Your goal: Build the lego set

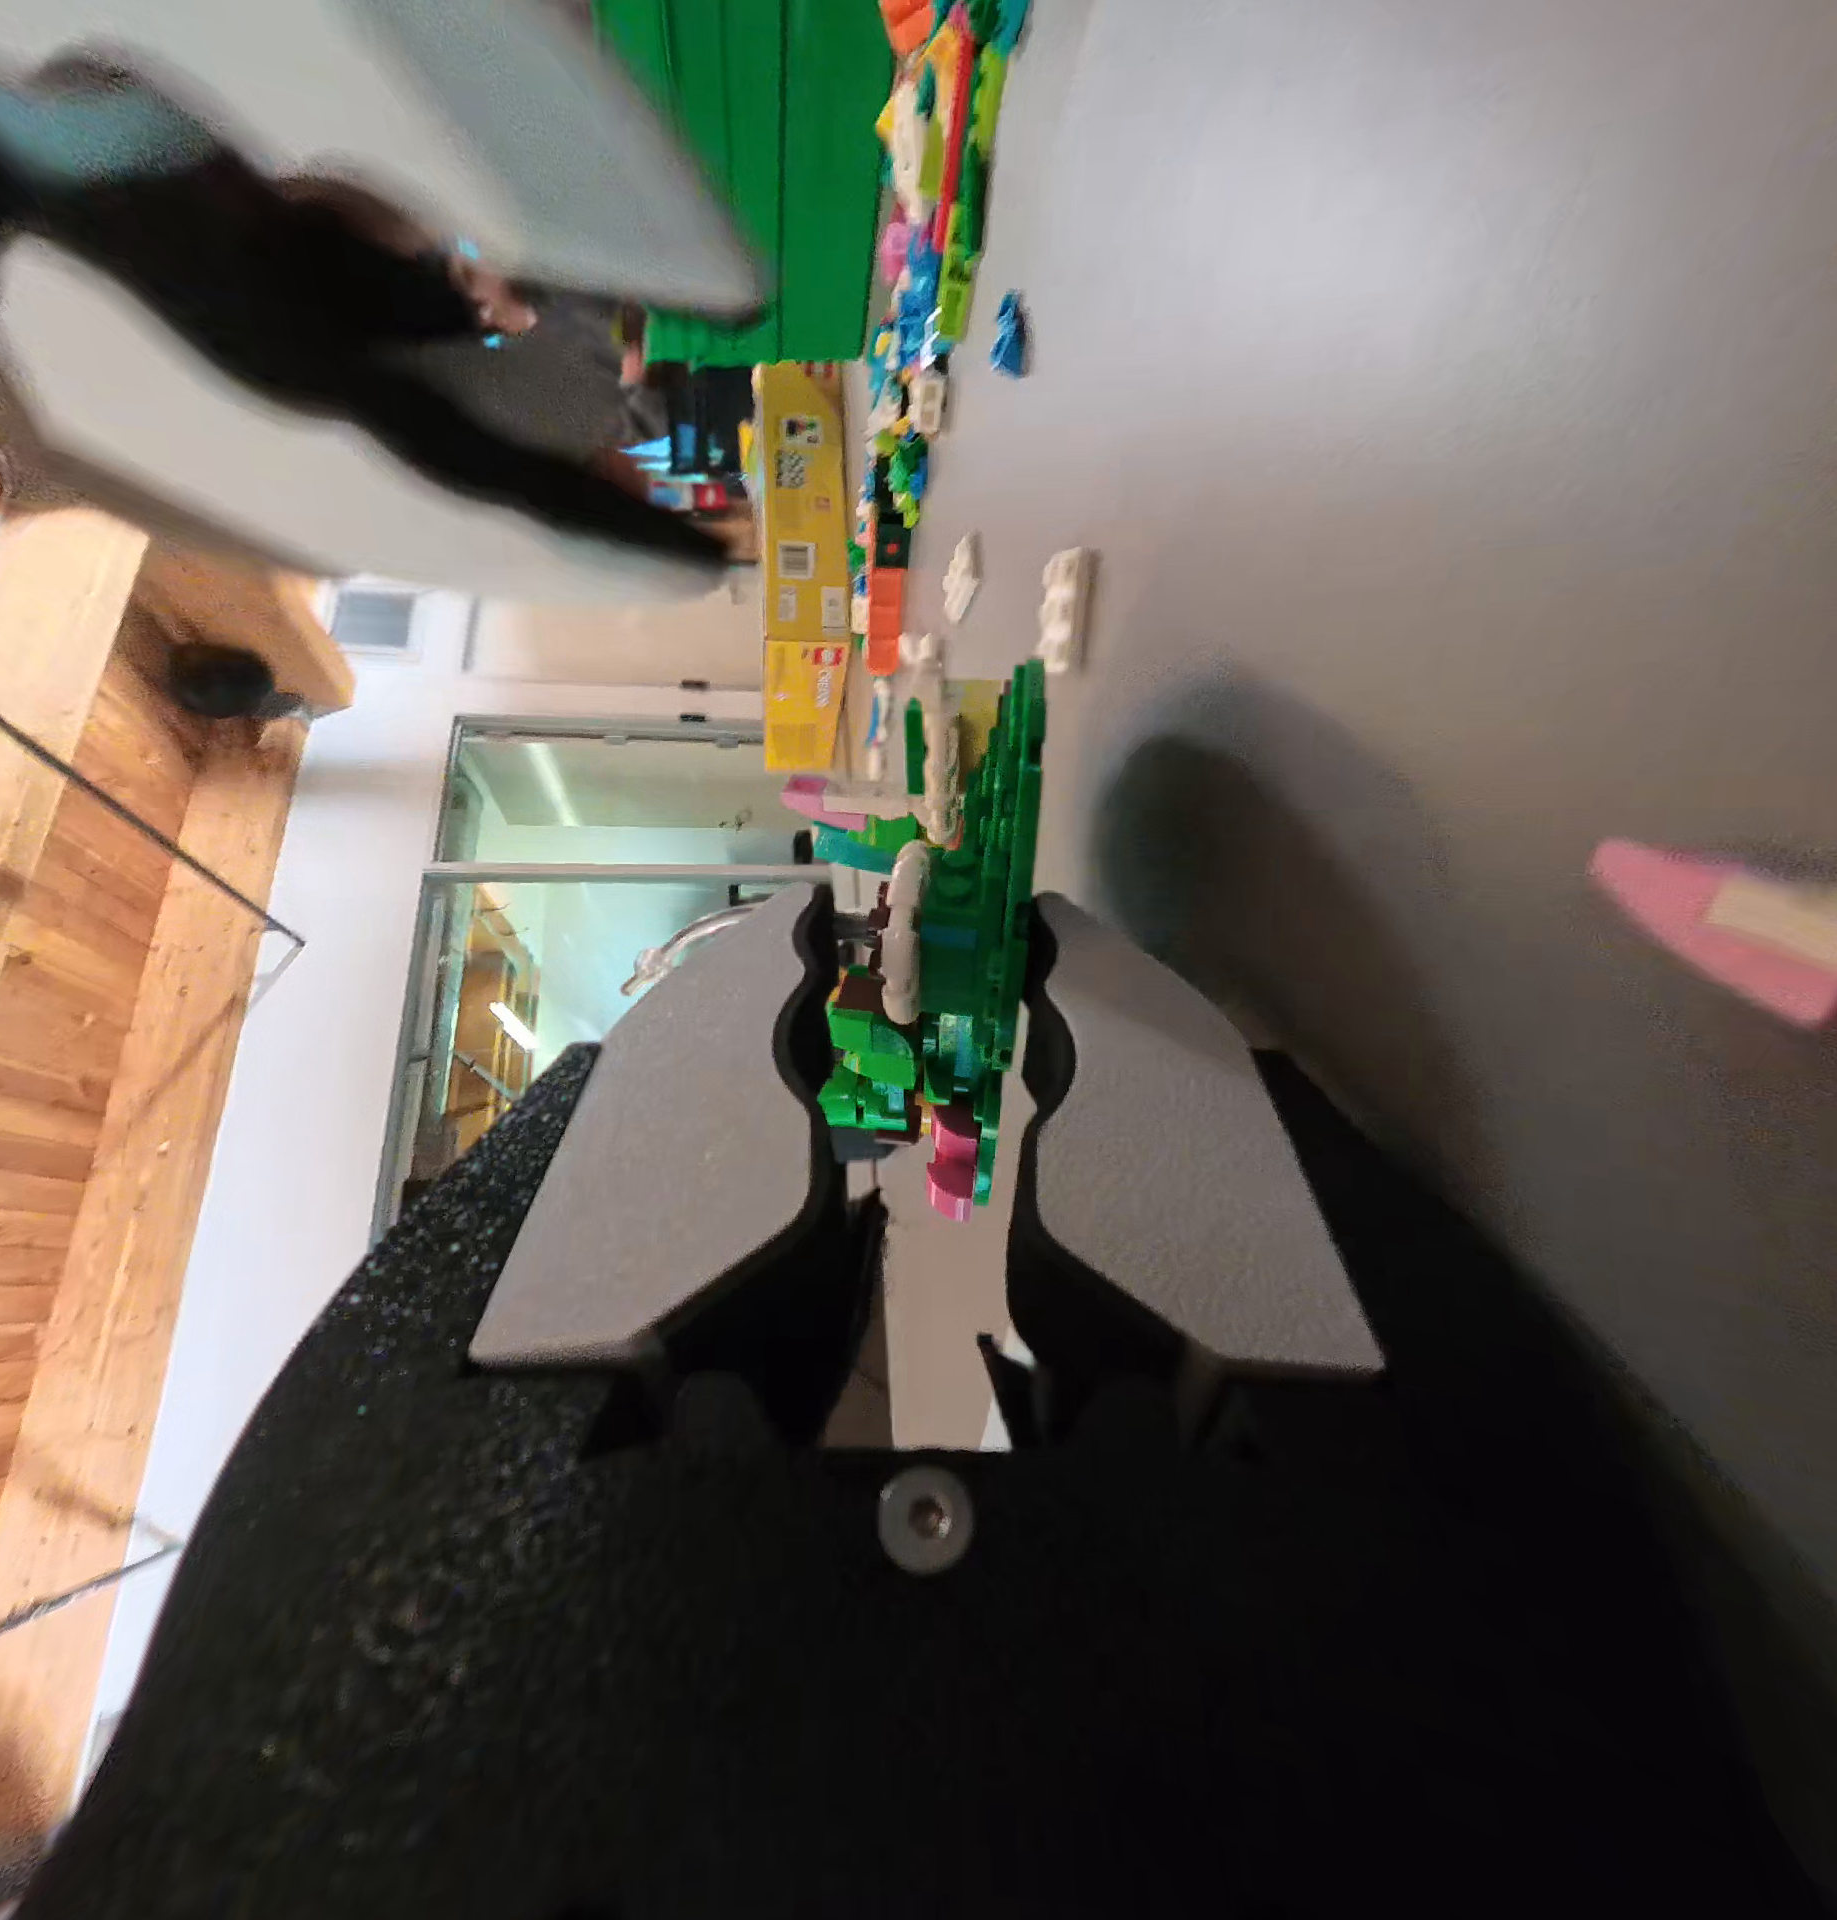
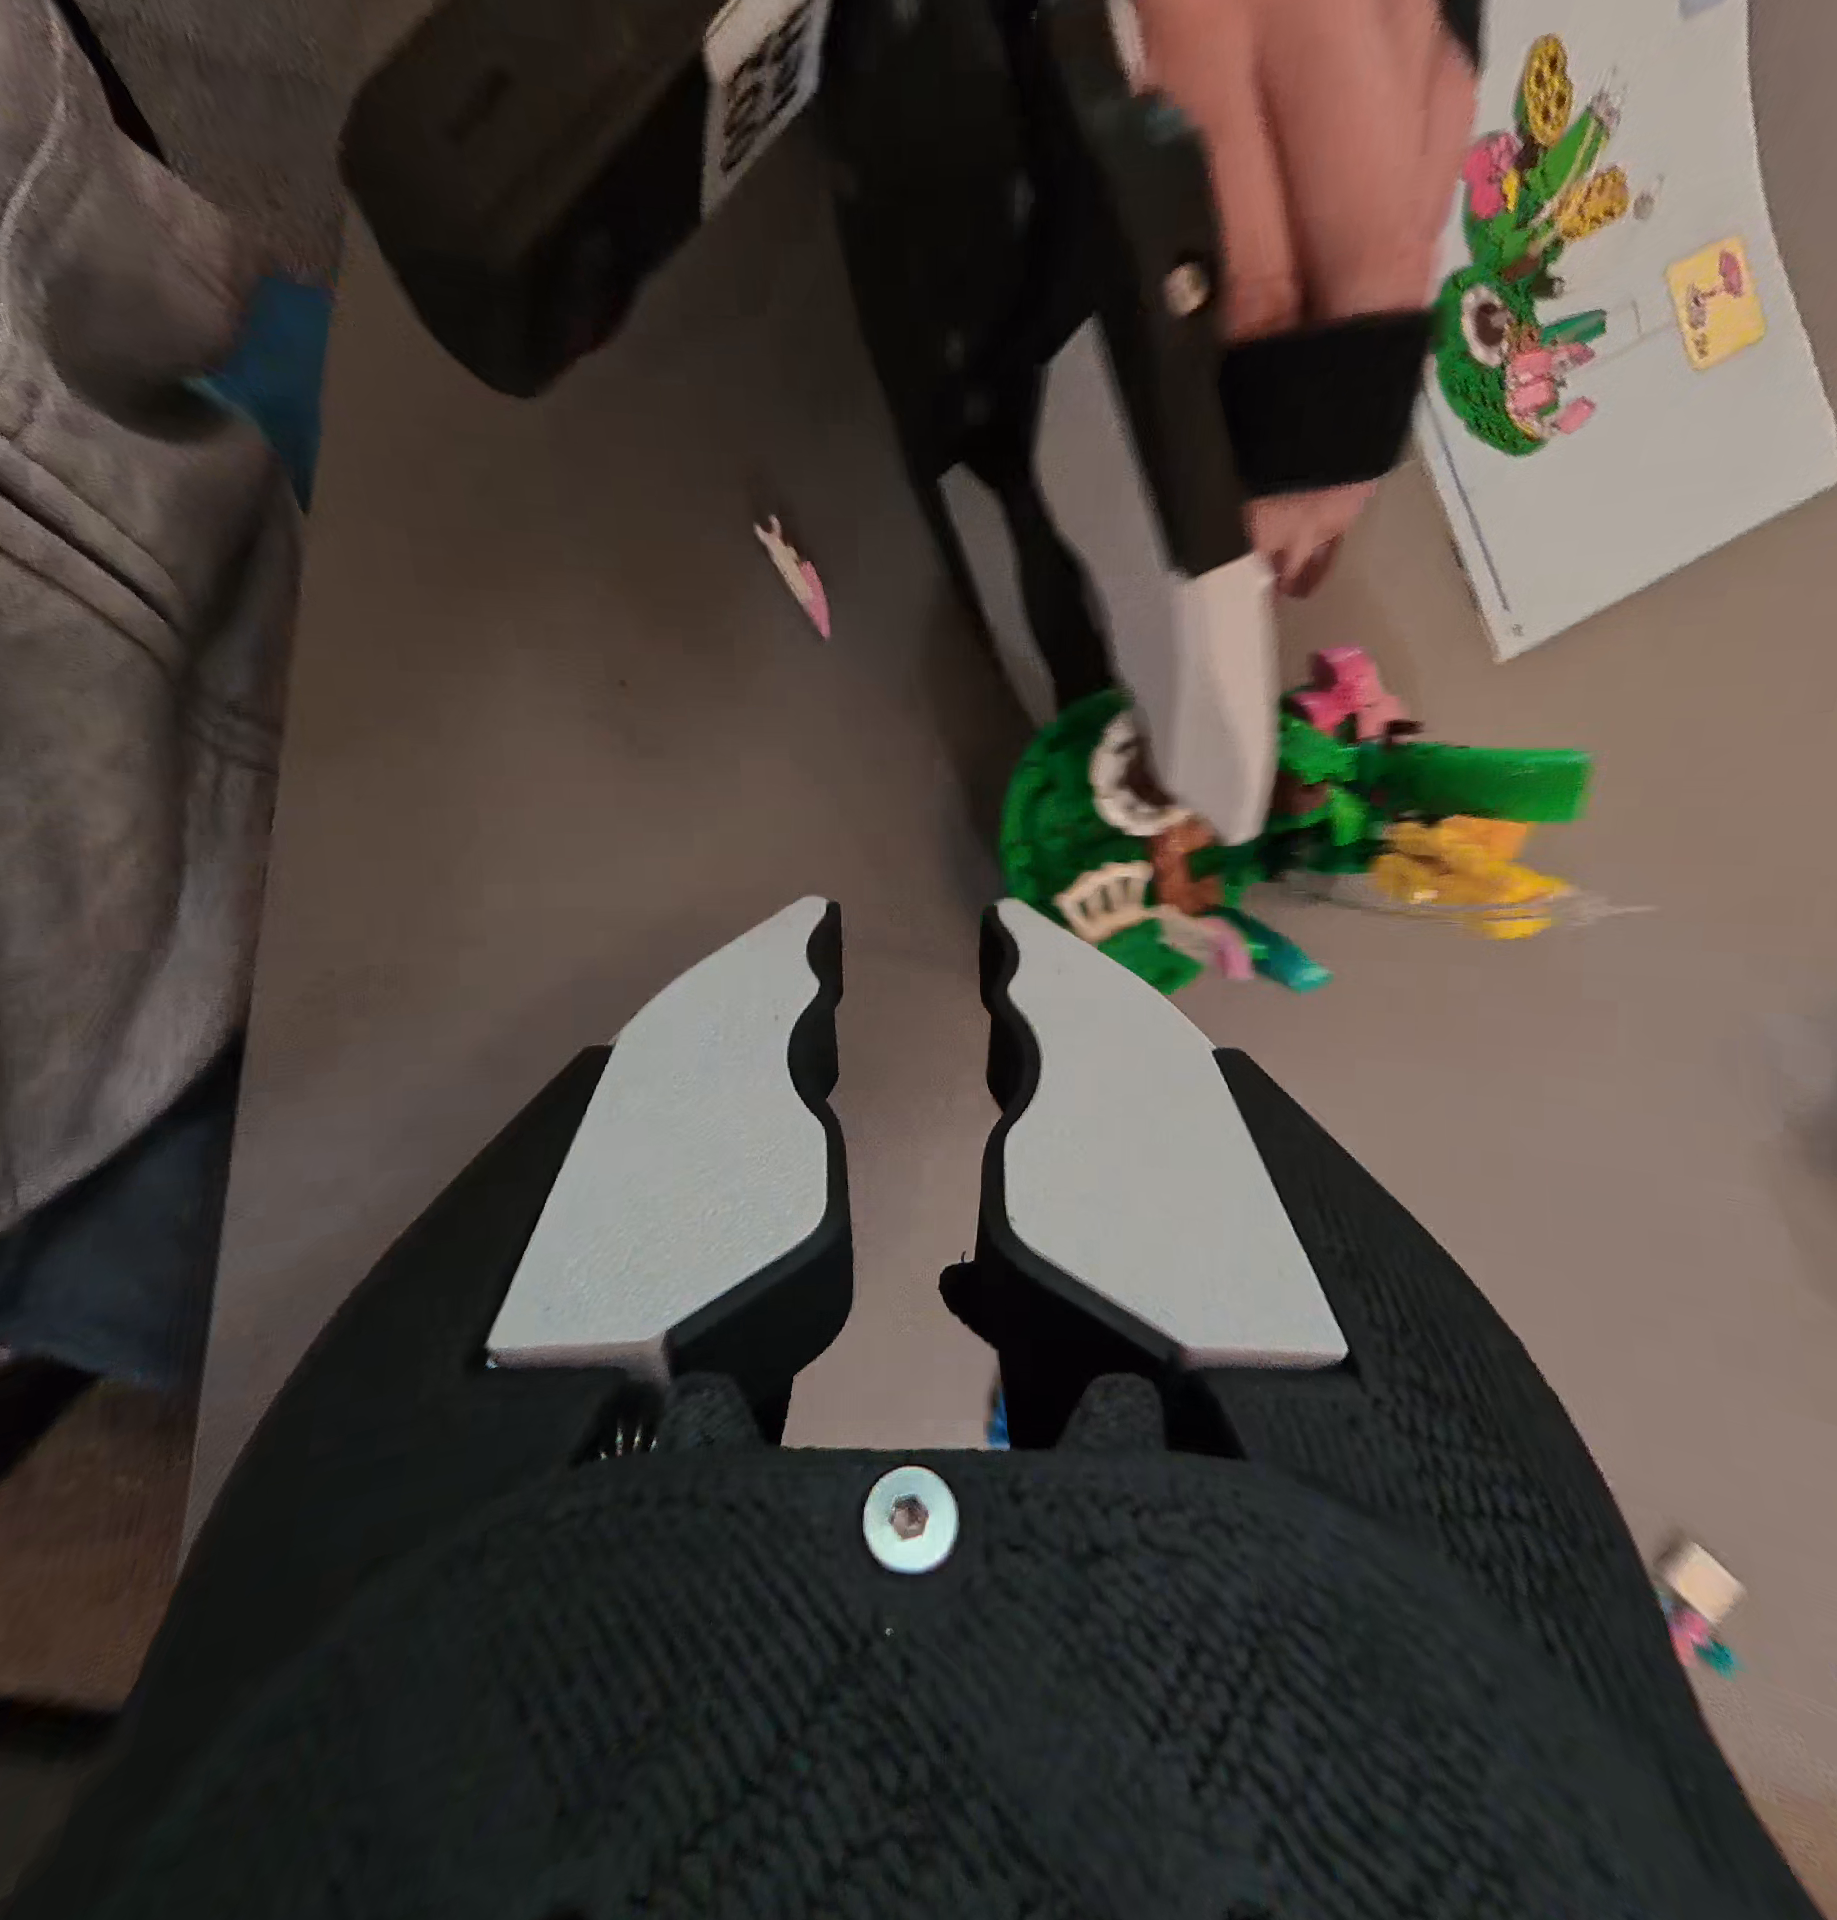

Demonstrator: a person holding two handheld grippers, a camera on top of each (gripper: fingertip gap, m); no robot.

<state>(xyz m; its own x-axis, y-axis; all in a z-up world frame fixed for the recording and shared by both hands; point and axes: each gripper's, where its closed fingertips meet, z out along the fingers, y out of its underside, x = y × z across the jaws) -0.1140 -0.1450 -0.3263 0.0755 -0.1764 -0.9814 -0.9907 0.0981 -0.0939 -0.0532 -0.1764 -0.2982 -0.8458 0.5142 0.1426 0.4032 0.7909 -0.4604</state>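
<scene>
The lego build (image 1: 961, 997) is a green round plate with brown, white, pink and teal parts on it. In the left wrist view it sits between the fingers of my left gripper (image 1: 924, 935), which is shut on it just above the grey table (image 1: 1413, 416). In the right wrist view the build (image 2: 1059, 821) lies ahead to the right, with a green stem and yellow flower (image 2: 1454, 862); a left gripper finger (image 2: 1205, 717) covers its middle. My right gripper (image 2: 909, 935) is open and empty over bare table, left of the build.
The instruction booklet (image 2: 1620, 343) lies at the far right. A pink piece (image 2: 794, 571) lies ahead, and small pieces (image 2: 1698, 1600) lie near right. A pile of loose bricks (image 1: 935, 208), white bricks (image 1: 1065, 603), a yellow box (image 1: 805, 540) and a pink piece (image 1: 1745, 935) show. A grey sleeve (image 2: 83, 623) is at the left.
</scene>
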